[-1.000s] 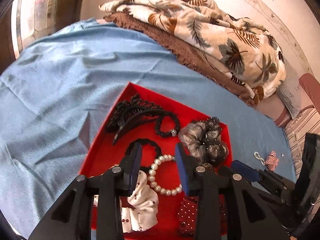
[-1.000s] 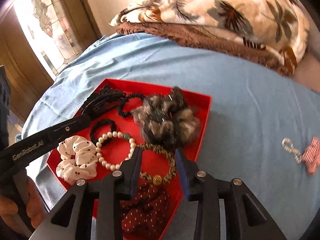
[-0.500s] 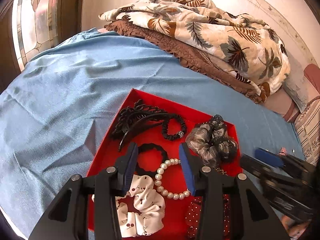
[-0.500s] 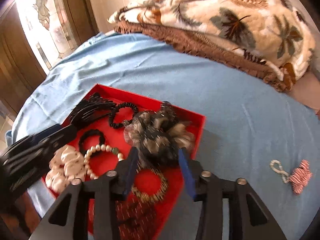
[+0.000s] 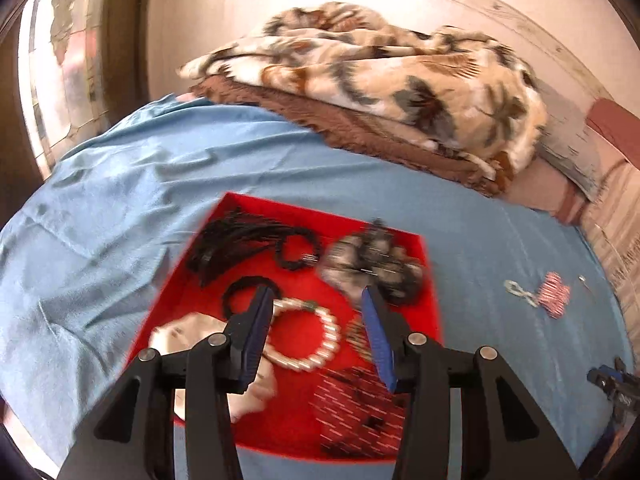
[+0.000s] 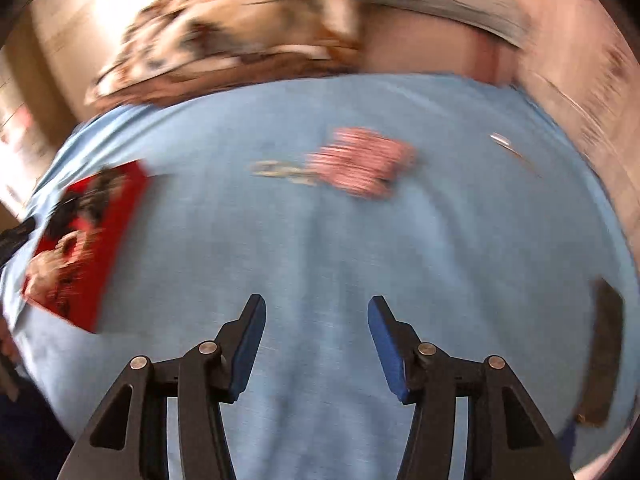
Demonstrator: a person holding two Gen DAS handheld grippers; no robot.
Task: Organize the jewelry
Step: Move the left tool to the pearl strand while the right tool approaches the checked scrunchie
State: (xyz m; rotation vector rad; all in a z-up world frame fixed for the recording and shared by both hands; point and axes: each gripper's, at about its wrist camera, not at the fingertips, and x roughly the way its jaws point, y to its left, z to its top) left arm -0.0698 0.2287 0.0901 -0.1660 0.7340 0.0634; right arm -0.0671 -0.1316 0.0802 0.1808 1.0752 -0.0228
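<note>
The red tray (image 5: 430,280) is the landmark here; it lies on a bed with a blue sheet (image 5: 120,208). The left wrist view looks down into the tray and shows what it holds: a pearl bracelet (image 5: 320,336) near the middle, a black hair claw (image 5: 236,240) and a black bead bracelet (image 5: 298,252) at the far side, a grey scrunchie (image 5: 372,264) at the far right corner, a white scrunchie (image 5: 188,332) at the near left and a dark red dotted scrunchie (image 5: 356,408) at the near right.

The right wrist view shows the tray (image 6: 120,216) only at its left edge, blurred. It shows more clearly a red-and-white striped piece with a pale chain (image 6: 360,160), which lies on the sheet well to the right of the tray, and a thin metal pin (image 6: 508,146) further right.

The left gripper (image 5: 316,312) hangs over the tray, the pearl bracelet seen between its jaws but not pressed; the jaws are opening and hold nothing. The right gripper (image 6: 316,320) is over bare sheet, right of the tray; its jaws are opening, empty, and the striped piece lies beyond them.
</note>
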